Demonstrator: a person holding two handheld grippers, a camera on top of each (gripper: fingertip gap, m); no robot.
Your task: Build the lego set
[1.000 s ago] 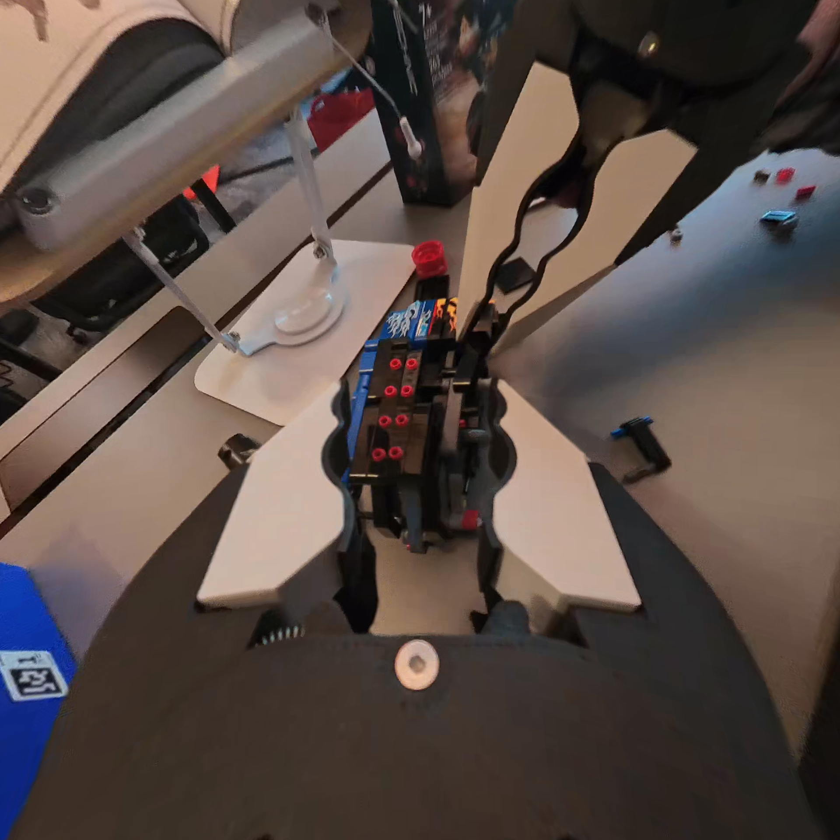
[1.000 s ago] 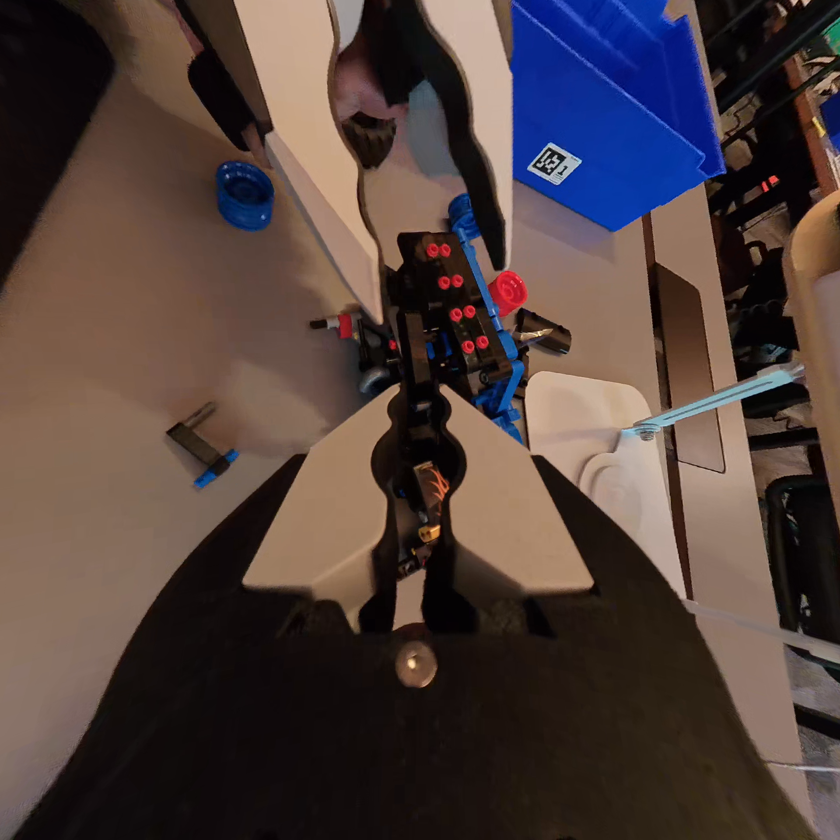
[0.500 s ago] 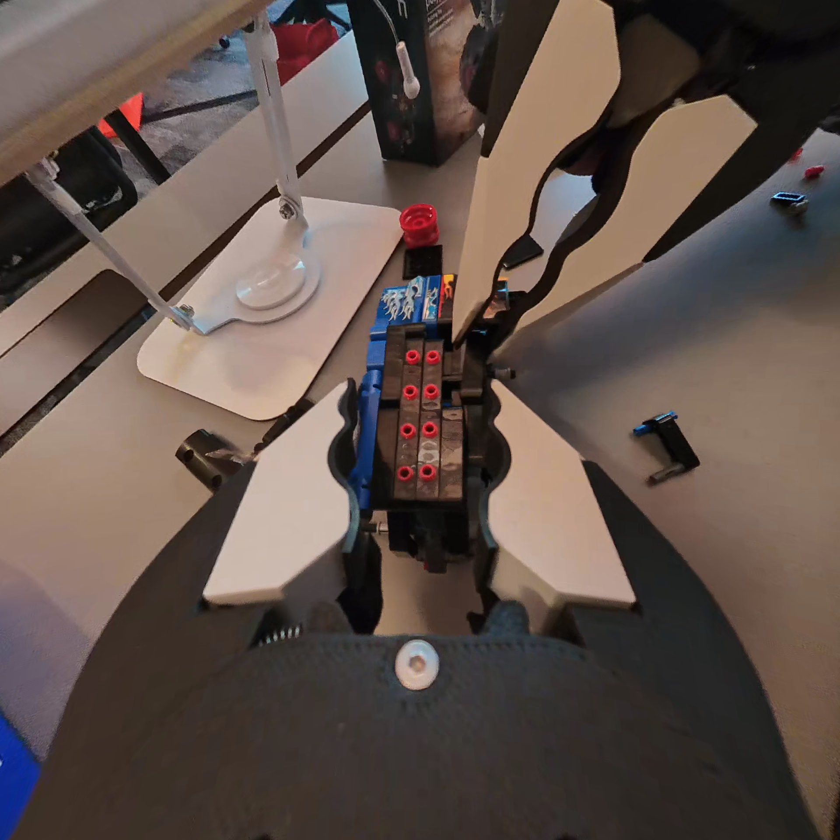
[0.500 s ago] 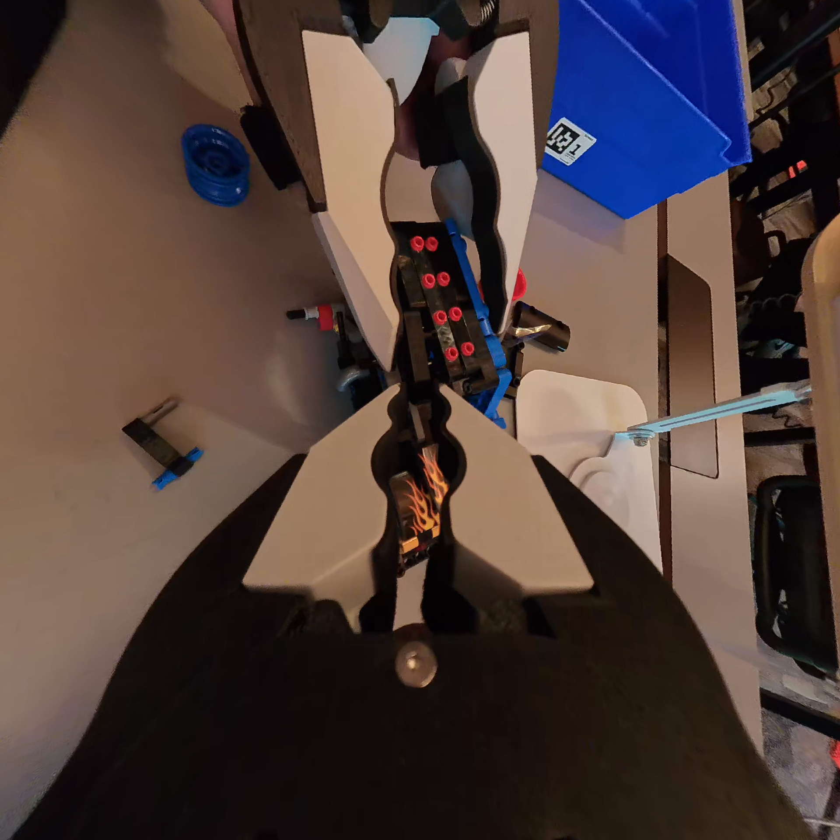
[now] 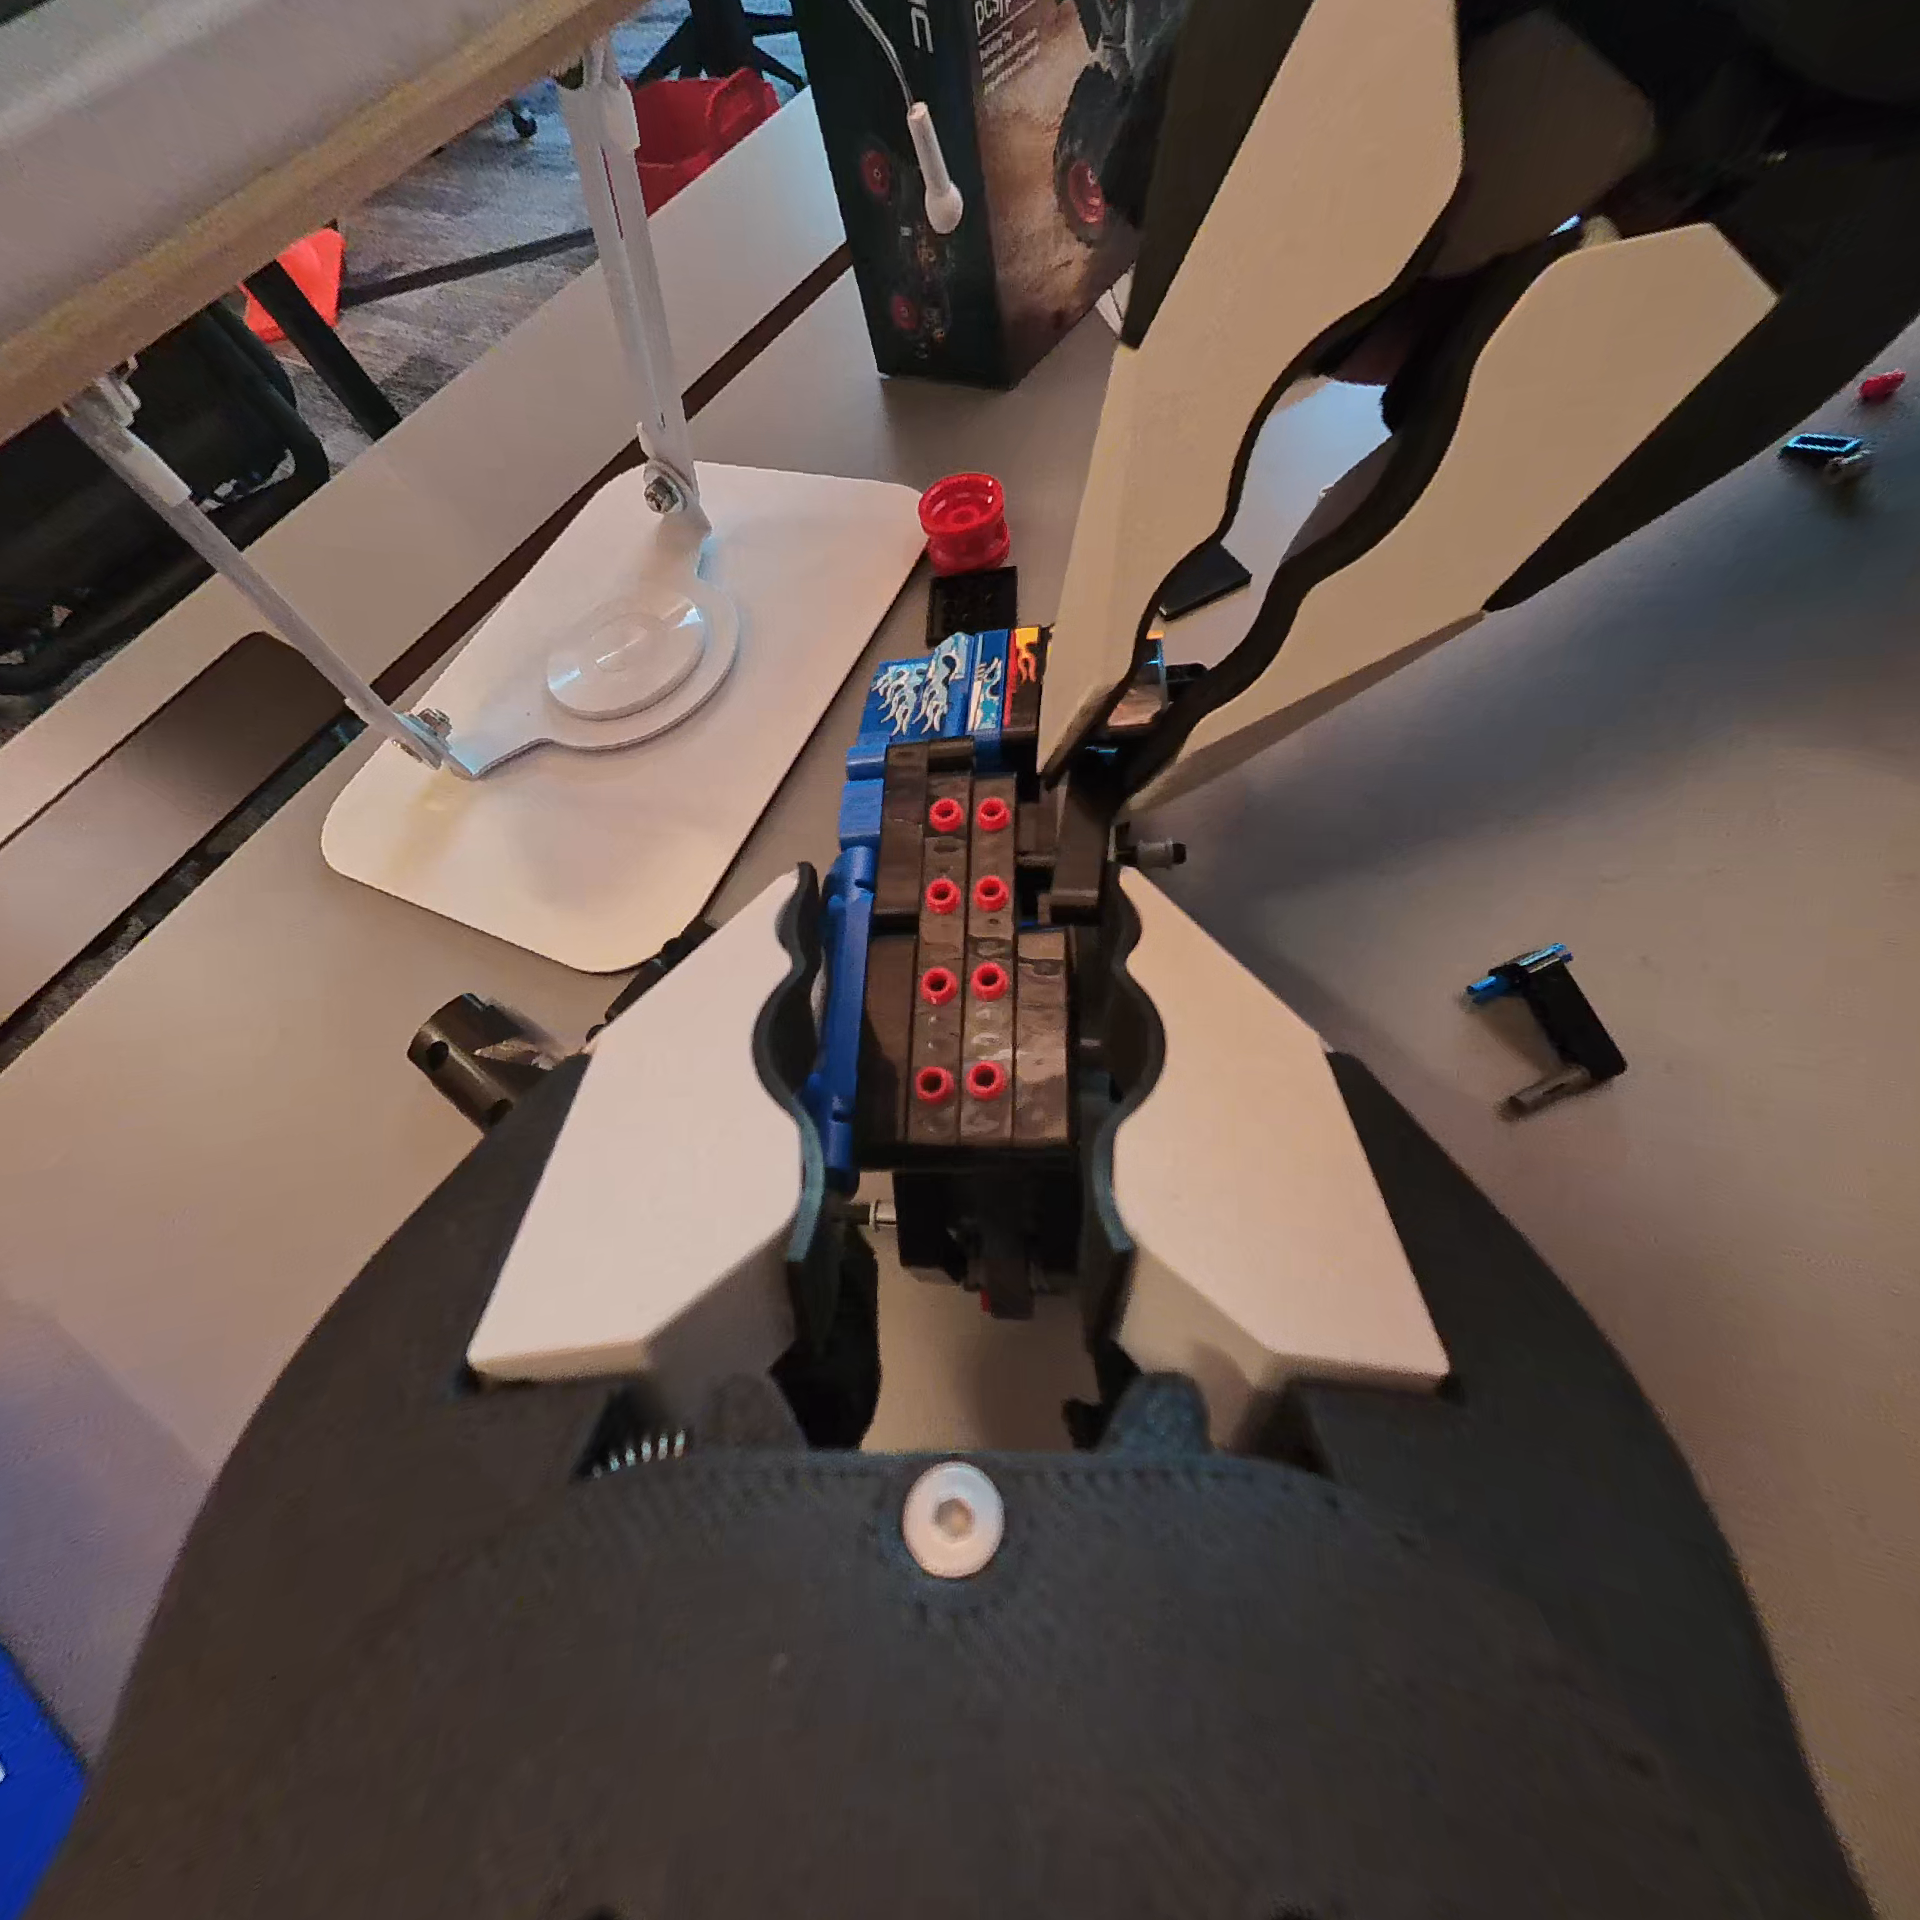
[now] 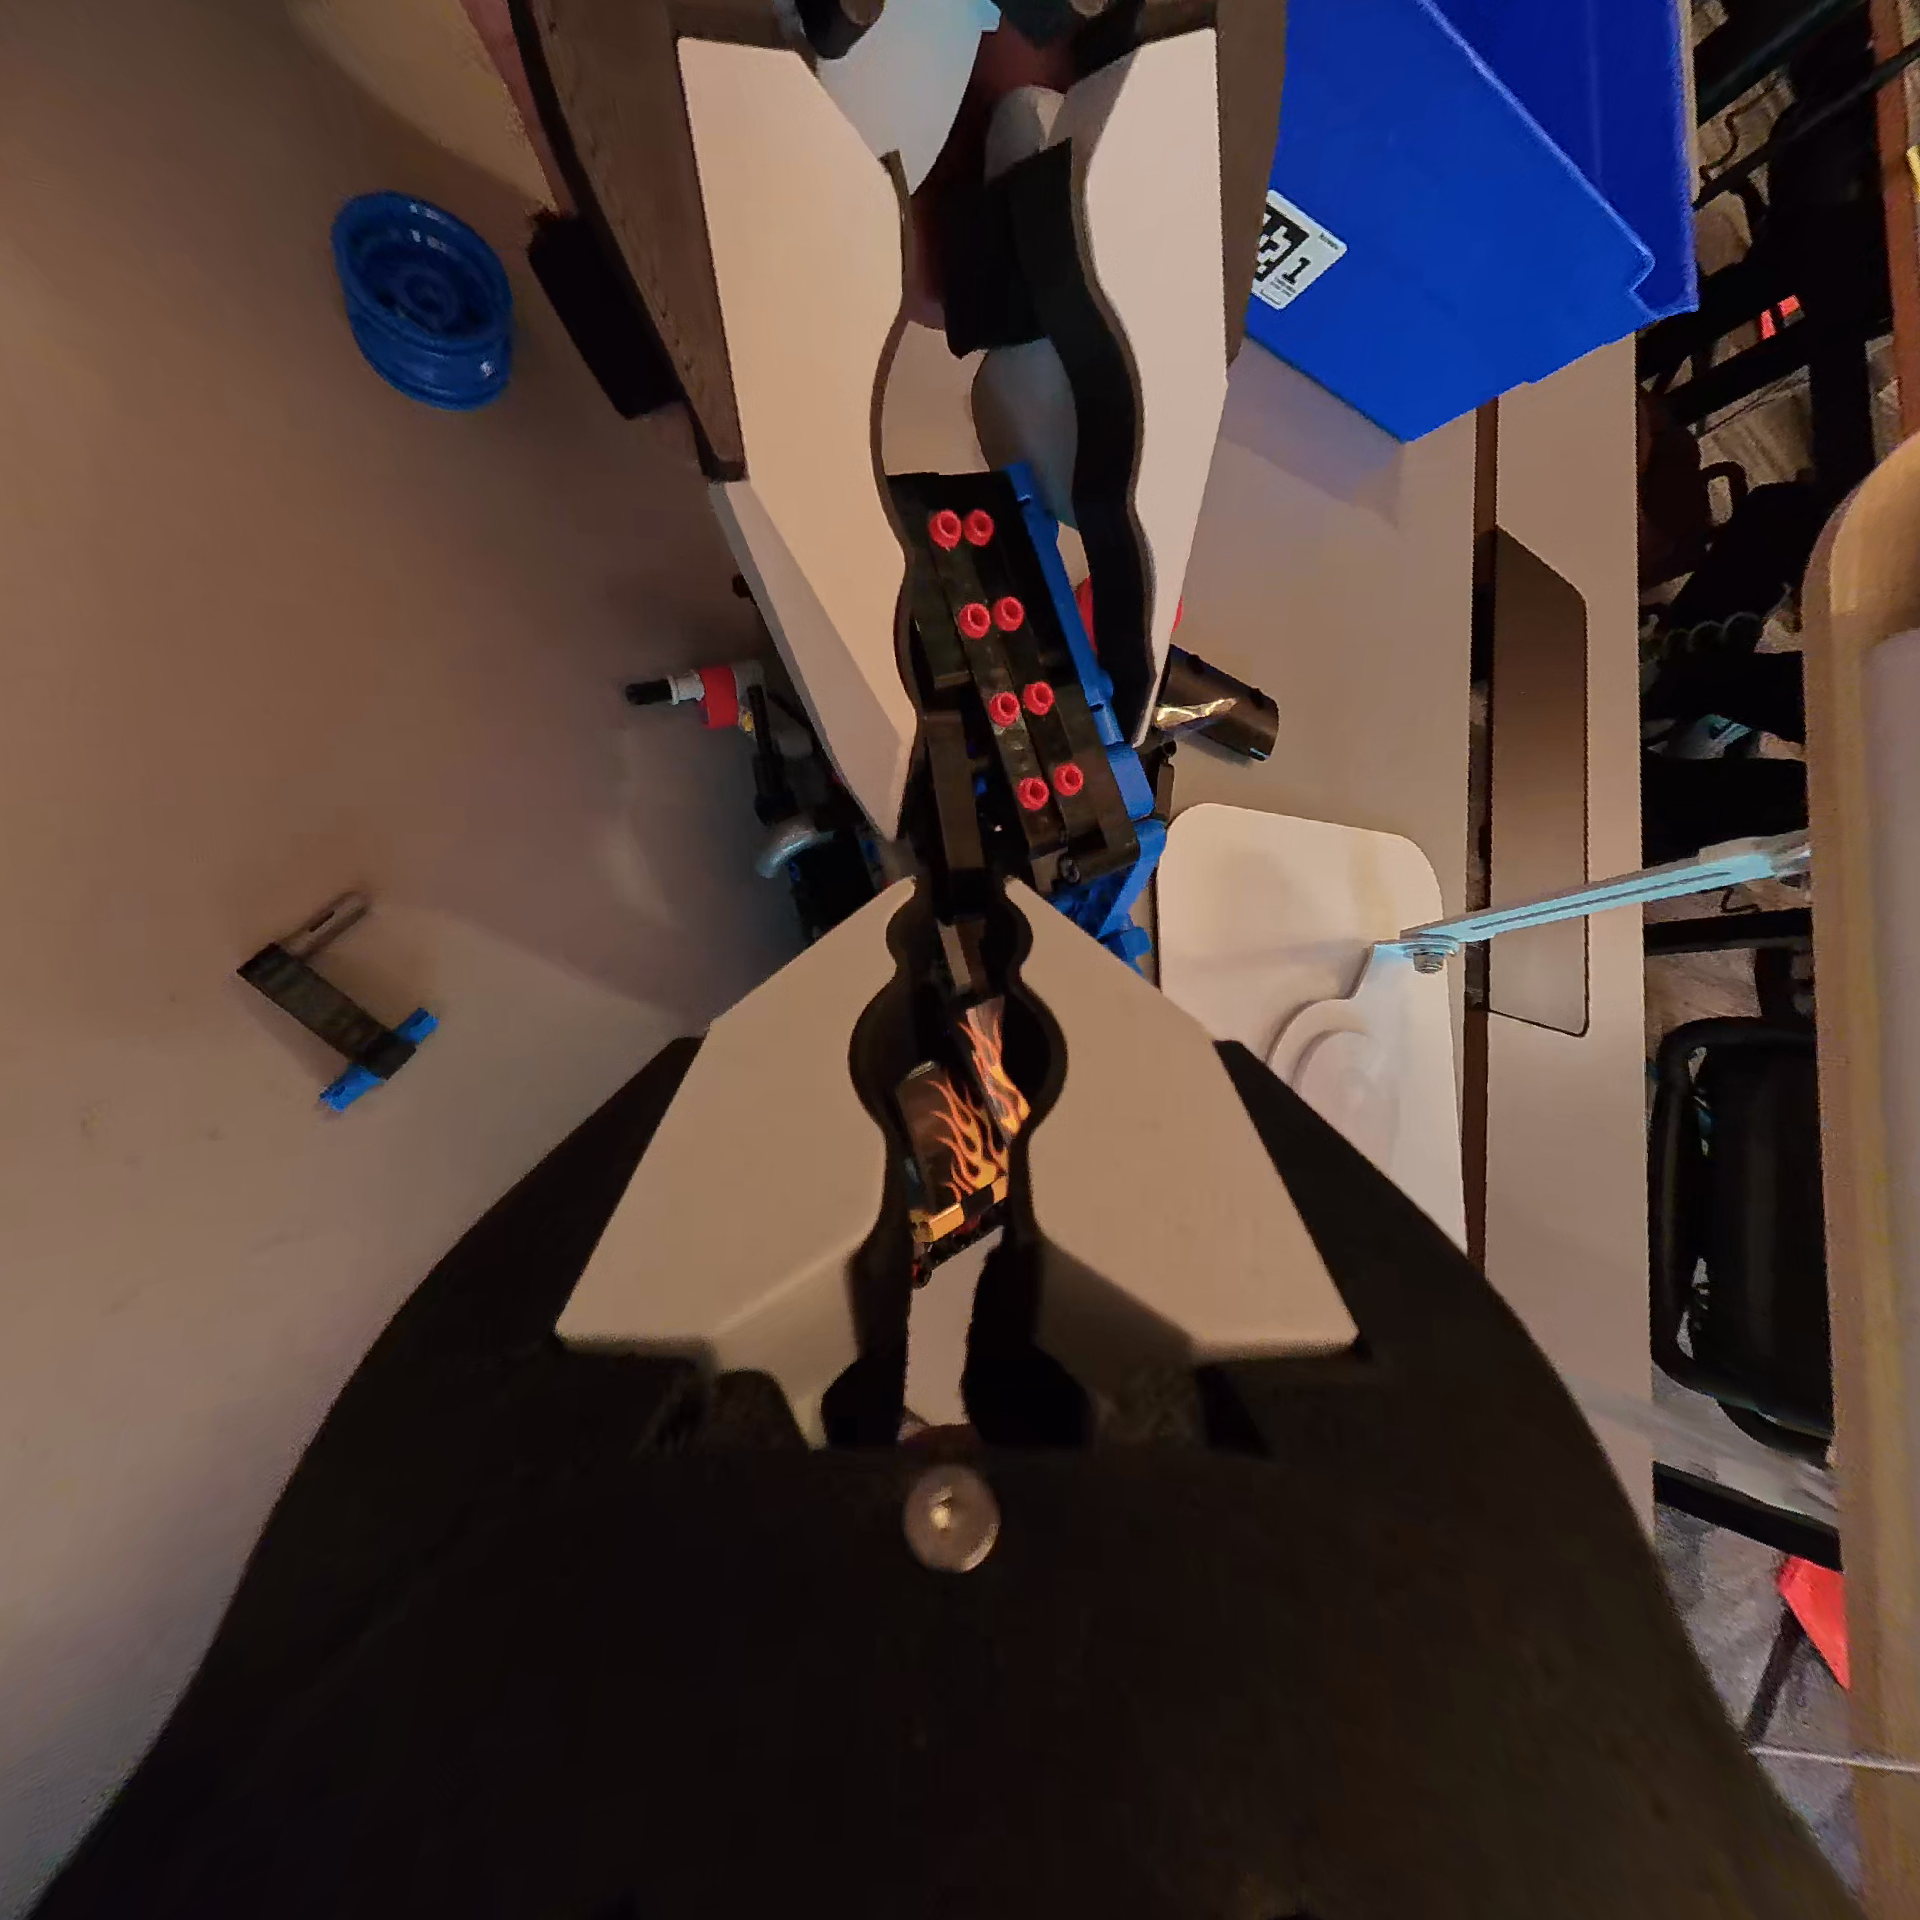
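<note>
Gripping the lego model point(image 5: 966, 977), left tongs point(image 5: 961, 894) and right tongs point(image 6: 961, 894); blue bin point(image 6: 1455, 187) contents hidden

— What can't you make out from your left gripper point(image 5: 961, 1039)?

— The underside of the lego model point(image 5: 966, 977) sits behind your own fingers point(image 5: 665, 1164), so you can't tell how it meets the table point(image 5: 1558, 1351). The blue bin point(image 5: 31, 1766) is cut off at the lower left edge. The box point(image 5: 987, 177) ahead runs off the top, and the other gripper covers part of it.

— And from your right gripper point(image 6: 961, 904)?

— The flame-printed piece point(image 6: 961, 1132) lies deep between your fingers point(image 6: 1174, 1143); its lower end is lost in shadow. A red part point(image 6: 1086, 613) behind the far gripper's finger shows only a sliver. The small pin point(image 6: 691, 688) to your left is too small to identify.
</note>
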